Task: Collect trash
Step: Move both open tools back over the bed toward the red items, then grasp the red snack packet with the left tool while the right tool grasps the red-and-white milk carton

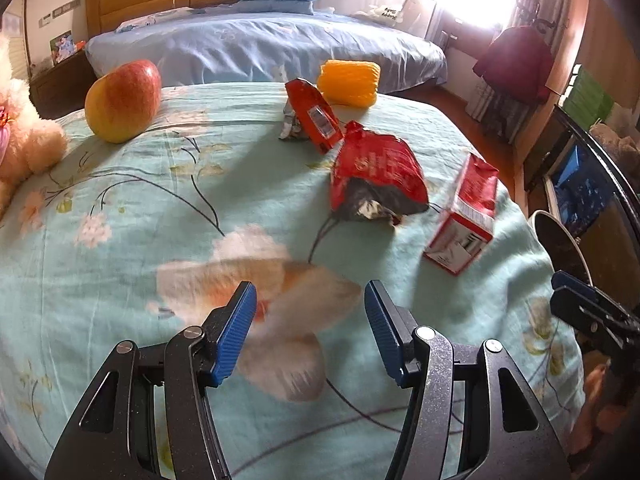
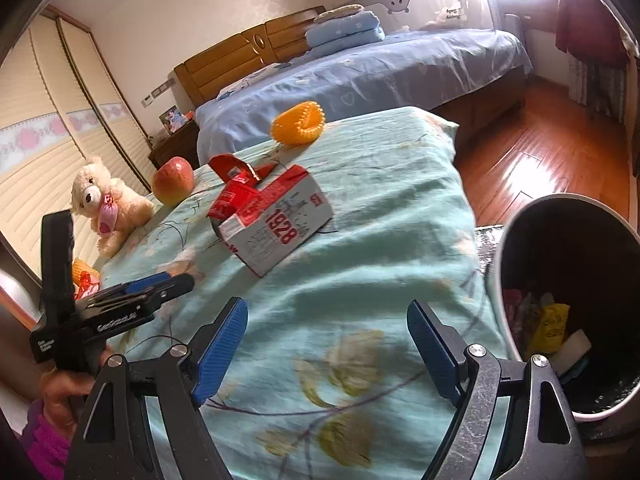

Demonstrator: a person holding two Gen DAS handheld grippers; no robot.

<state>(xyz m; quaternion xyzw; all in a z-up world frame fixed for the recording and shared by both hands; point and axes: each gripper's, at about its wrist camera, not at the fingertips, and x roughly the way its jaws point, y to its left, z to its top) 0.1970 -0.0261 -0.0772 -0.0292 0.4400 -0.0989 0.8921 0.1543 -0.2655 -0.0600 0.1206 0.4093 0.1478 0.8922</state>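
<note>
Centrally in the left wrist view, a crumpled red wrapper [image 1: 376, 172] is seen lying on the floral bedspread [image 1: 140, 208], just right of mid-frame. A second red wrapper [image 1: 312, 114] is found above and left of it, and a red and white carton [image 1: 464, 220] lies tipped over to its right, near the bed's edge. An orange foam net [image 1: 349, 83] is placed toward the top centre, and an apple [image 1: 123, 100] rests at the upper left, with a plush bear [image 1: 24, 140] at the left edge.

From the right wrist view, the carton [image 2: 276, 224] is seen at mid-frame with the red wrappers [image 2: 236, 196] touching its far side. A trash bin [image 2: 568, 304] is shown at the right, beside the bed, with scraps already inside.

The left hand-held gripper [image 1: 310, 332] is held over the bedspread at the bottom of its frame, jaws partly apart and nothing between them. The right hand-held gripper [image 2: 326, 348] is likewise held wide apart and empty, low in its frame between bed and bin.
</note>
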